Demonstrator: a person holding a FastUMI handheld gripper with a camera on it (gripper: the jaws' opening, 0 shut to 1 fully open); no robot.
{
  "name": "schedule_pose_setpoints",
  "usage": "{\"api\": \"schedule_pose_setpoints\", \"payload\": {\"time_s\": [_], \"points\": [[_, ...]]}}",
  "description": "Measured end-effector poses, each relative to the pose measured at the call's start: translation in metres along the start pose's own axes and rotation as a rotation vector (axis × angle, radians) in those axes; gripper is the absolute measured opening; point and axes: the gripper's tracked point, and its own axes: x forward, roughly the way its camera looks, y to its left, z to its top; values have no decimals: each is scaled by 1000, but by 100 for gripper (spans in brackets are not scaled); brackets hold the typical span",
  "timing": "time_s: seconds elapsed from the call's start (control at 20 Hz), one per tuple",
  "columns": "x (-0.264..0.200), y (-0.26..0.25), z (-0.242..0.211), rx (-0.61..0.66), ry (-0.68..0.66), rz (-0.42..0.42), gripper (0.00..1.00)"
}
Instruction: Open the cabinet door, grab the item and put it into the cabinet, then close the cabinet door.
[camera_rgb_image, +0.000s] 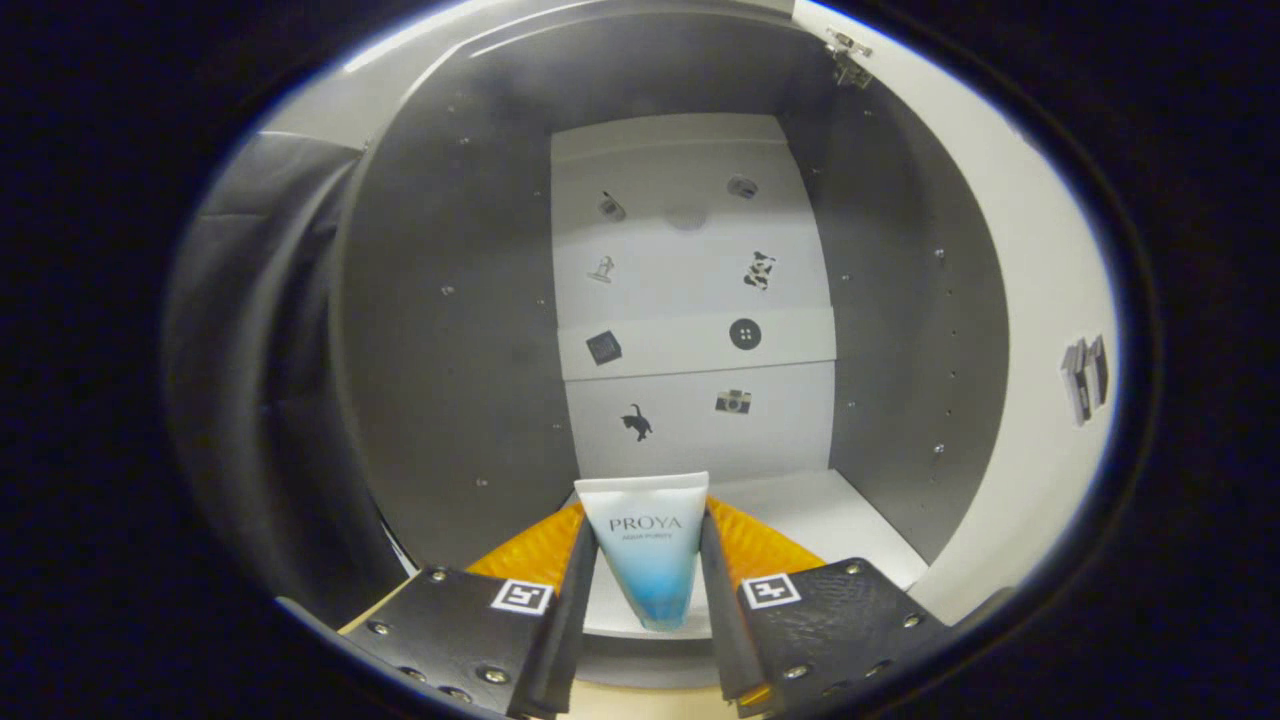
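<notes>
A white tube fading to blue (645, 548) stands upright between my two fingers, crimped end up, cap end down. My gripper (645, 520) is shut on the tube, one finger pressing each side. I hold it at the mouth of the open cabinet (450, 330), just above the white bottom shelf (830, 520). The cabinet has grey side walls and a white back panel (690, 300) with small stickers. The cabinet door (1050, 300) is swung open to the right, its hinge (848, 55) visible at the top.
The white shelf floor stretches ahead and to the right of the tube, with nothing standing on it. A dark cloth (250, 400) hangs left of the cabinet. A small handle or fitting (1085, 378) sits on the open door.
</notes>
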Motion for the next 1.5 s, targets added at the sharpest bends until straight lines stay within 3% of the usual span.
{"api": "schedule_pose_setpoints", "payload": {"time_s": [0.25,0.6,0.9,1.15,1.5], "points": [[46,-16,-21,11,46,-30,54],[48,-21,-22,74,57,-10,54],[37,-19,-20,82,55,-15,80],[-11,-11,-5,87,17,-23,91],[-135,7,-5,46,17,-29,99]]}}
